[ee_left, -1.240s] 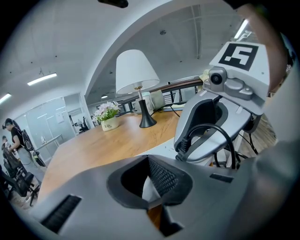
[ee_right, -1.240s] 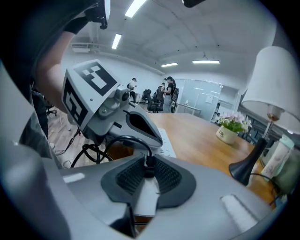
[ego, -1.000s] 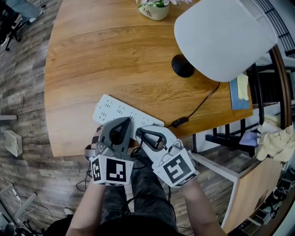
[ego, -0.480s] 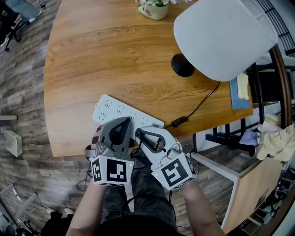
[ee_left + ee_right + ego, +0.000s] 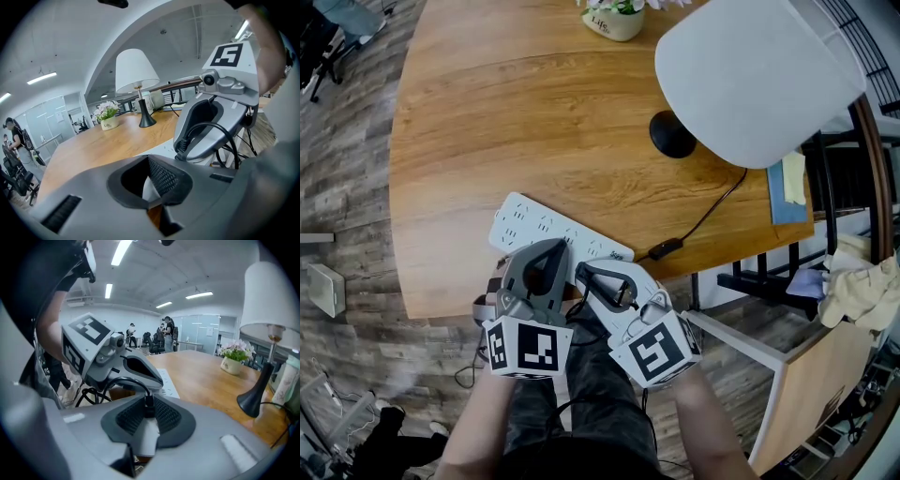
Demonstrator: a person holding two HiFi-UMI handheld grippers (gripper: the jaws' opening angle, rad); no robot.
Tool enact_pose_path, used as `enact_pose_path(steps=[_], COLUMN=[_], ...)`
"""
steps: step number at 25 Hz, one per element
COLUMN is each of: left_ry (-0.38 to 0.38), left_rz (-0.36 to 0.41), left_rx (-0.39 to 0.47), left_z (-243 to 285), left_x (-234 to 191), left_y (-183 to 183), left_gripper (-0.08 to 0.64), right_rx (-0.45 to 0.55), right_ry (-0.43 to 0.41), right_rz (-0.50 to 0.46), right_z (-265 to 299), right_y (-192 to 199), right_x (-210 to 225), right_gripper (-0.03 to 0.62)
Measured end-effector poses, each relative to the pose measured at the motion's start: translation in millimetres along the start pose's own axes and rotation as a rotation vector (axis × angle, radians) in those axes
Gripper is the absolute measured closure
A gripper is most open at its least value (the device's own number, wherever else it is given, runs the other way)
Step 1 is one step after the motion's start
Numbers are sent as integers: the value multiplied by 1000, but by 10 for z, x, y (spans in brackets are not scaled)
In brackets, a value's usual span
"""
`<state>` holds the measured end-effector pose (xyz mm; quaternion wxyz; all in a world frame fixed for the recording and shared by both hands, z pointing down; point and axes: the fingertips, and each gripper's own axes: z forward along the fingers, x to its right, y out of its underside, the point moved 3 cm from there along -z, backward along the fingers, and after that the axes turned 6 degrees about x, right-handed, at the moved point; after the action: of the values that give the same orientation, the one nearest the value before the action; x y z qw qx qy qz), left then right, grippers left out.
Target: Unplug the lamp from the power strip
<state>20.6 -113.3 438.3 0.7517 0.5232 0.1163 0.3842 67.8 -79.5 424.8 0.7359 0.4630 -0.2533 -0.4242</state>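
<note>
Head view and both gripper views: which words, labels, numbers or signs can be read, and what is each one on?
"Life": on the white flower pot; the smaller line under it is too small to read.
Power strip: the marks by its sockets are too small to read.
Two marker cubes: black-and-white square patterns only, no words or numbers.
Nothing else is legible.

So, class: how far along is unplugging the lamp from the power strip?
Done: both grippers are placed. In hand: the left gripper clamps the power strip; the right gripper pinches the black plug. Left: pulling it out; it looks seated.
</note>
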Motion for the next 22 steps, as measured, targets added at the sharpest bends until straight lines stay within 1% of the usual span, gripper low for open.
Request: enact_pose_path(steps=[2,4,7,9,10,11,14,15,16,20,22], left_ry=[1,0,2,3,3,2,2,2,3,3,4], left_rz=[0,3,8,9,8,6,1,1,3,16,16], left_rx=[0,1,-1,-2,-2,-4,-4,-4,-3,-5,-5], left_z=[3,2,4,1,-1,-2,-2,-3,-5,2,8], left_x=[-6,-9,-10,-8,-7,-5,4,7,8,0,2], left_y=[-2,-3,-8,-5,-1,1,-3,-5,-6,-11,-9], left_gripper=[566,566,565,566,566,566,566,565,566,566,566], right_rx=[6,15,31,23,13,3,-6,0,9,44,41], right_ry=[5,3,-18,-34,-36,-33,-2,5,9,-22,-41], right_rz=[-39,-31,36,87,96,83,-37,-61,-64,29,80], right_z=[0,-2,9,16,16,14,-4,-10,-14,-3,2], right_y=[8,7,-20,-28,-27,-26,-6,4,9,-25,-31], right_x=[-15,-12,32,64,68,58,-25,-45,-54,7,41], right_gripper=[523,523,523,523,523,523,525,525,525,525,525])
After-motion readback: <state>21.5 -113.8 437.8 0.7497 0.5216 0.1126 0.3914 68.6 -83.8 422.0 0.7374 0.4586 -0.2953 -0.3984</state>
